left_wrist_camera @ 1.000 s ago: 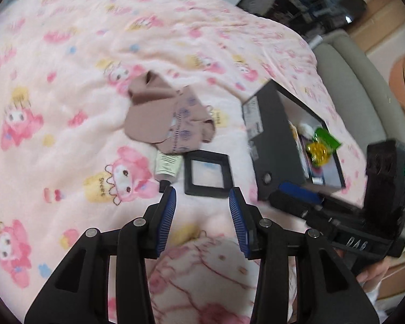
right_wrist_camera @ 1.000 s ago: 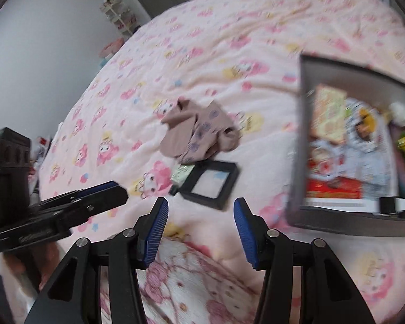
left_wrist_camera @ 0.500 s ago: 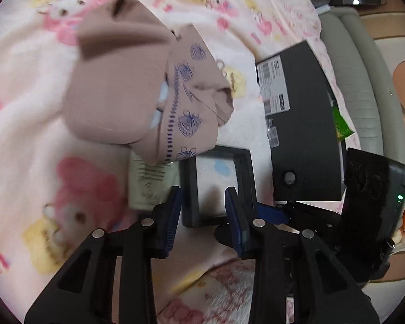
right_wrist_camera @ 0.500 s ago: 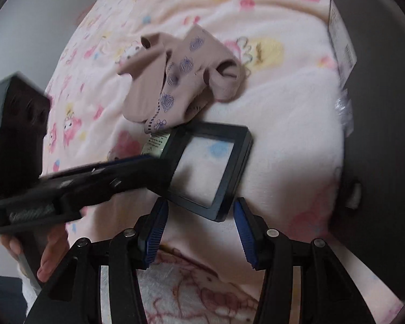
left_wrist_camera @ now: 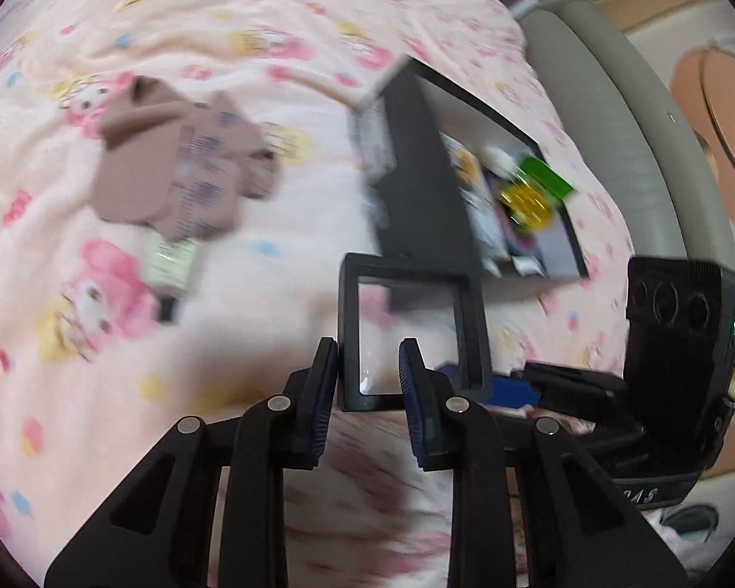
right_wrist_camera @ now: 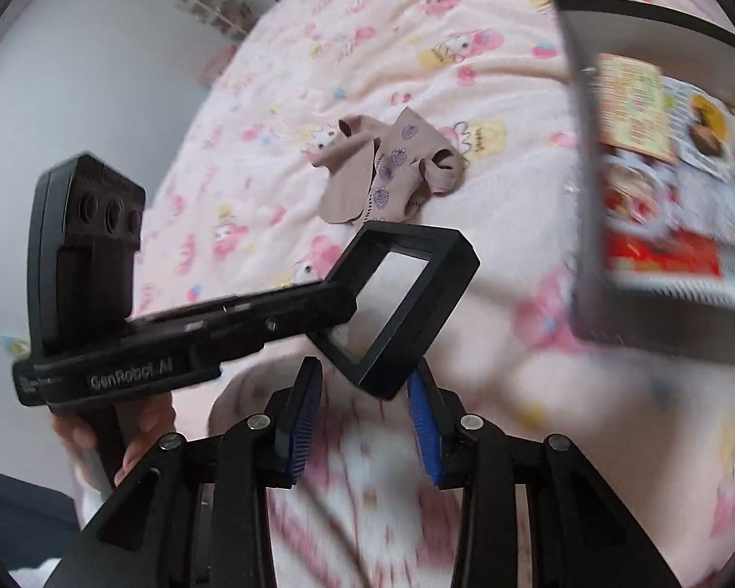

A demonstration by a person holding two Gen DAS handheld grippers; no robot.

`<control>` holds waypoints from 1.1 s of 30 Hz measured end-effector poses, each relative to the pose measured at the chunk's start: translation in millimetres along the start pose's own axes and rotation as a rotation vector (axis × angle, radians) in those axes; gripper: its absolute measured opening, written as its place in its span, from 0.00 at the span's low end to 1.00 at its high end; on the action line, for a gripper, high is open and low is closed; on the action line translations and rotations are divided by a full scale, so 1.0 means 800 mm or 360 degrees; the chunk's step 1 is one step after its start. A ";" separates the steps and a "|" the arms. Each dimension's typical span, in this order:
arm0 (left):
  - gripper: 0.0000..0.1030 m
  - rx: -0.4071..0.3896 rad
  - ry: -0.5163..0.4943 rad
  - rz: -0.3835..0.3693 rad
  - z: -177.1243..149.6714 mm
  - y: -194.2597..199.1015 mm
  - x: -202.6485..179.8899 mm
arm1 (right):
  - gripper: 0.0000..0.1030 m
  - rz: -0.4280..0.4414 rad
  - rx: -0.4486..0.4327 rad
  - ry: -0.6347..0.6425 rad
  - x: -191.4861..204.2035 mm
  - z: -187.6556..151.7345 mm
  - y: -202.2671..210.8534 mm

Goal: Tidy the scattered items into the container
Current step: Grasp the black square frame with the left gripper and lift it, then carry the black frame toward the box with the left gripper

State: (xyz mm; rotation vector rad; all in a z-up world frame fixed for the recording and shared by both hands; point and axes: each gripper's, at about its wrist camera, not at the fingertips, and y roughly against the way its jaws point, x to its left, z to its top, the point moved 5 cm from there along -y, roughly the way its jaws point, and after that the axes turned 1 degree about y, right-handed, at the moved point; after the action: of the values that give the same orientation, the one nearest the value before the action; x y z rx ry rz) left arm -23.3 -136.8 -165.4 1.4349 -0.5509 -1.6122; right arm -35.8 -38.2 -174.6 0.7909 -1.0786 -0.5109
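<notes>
A black square frame point(left_wrist_camera: 402, 267) with a clear middle hangs tilted above the pink blanket. My left gripper point(left_wrist_camera: 367, 367) holds it by one corner, jaws still closing. In the right wrist view the frame point(right_wrist_camera: 411, 240) juts from the left gripper point(right_wrist_camera: 338, 304). Its near corner sits between the closing jaws of my right gripper point(right_wrist_camera: 365, 387); only the right pad seems to touch it. Beige socks point(left_wrist_camera: 181, 181) lie bunched on the blanket, with a pale tube point(left_wrist_camera: 171, 264) below them. The dark box point(left_wrist_camera: 426, 181) stands open to the right, with packets inside.
A pink cartoon-print blanket point(left_wrist_camera: 269, 24) covers the whole bed. A grey padded edge point(left_wrist_camera: 612, 147) runs past the box. A person's hand point(right_wrist_camera: 137, 421) grips the left tool's handle. Far off by the wall stands a shelf of small toys point(right_wrist_camera: 210, 5).
The left gripper went in to the frame, closed on its corner and lifted it off the blanket, towards the box. The right gripper's jaws narrowed around the near corner. Socks and tube stayed.
</notes>
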 end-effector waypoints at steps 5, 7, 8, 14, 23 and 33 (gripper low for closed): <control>0.24 0.0116 -0.0059 -0.0126 -0.023 -0.031 -0.062 | 0.31 -0.0032 -0.0129 0.0016 -0.019 -0.053 0.057; 0.23 0.0154 -0.0103 -0.0130 -0.033 -0.050 -0.085 | 0.31 -0.0073 -0.0154 -0.0026 -0.041 -0.078 0.077; 0.23 0.0172 -0.0133 -0.0134 -0.039 -0.062 -0.098 | 0.31 -0.0082 -0.0171 -0.0040 -0.050 -0.085 0.083; 0.23 0.0319 -0.0234 -0.0144 -0.040 -0.145 -0.149 | 0.33 -0.0239 -0.0148 -0.0209 -0.141 -0.112 0.089; 0.24 0.0247 -0.0190 0.0008 -0.047 -0.156 -0.127 | 0.35 -0.0127 -0.0140 -0.0374 -0.196 -0.136 0.098; 0.34 0.0253 -0.0089 0.0105 -0.057 -0.133 -0.112 | 0.35 -0.0345 -0.0263 -0.0314 -0.195 -0.126 0.120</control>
State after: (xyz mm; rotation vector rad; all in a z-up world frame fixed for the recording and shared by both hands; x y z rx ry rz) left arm -18.7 2.3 -211.3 1.4749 -0.7660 -1.5888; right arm -7.0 164.9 -215.0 0.7256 -1.1206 -0.8655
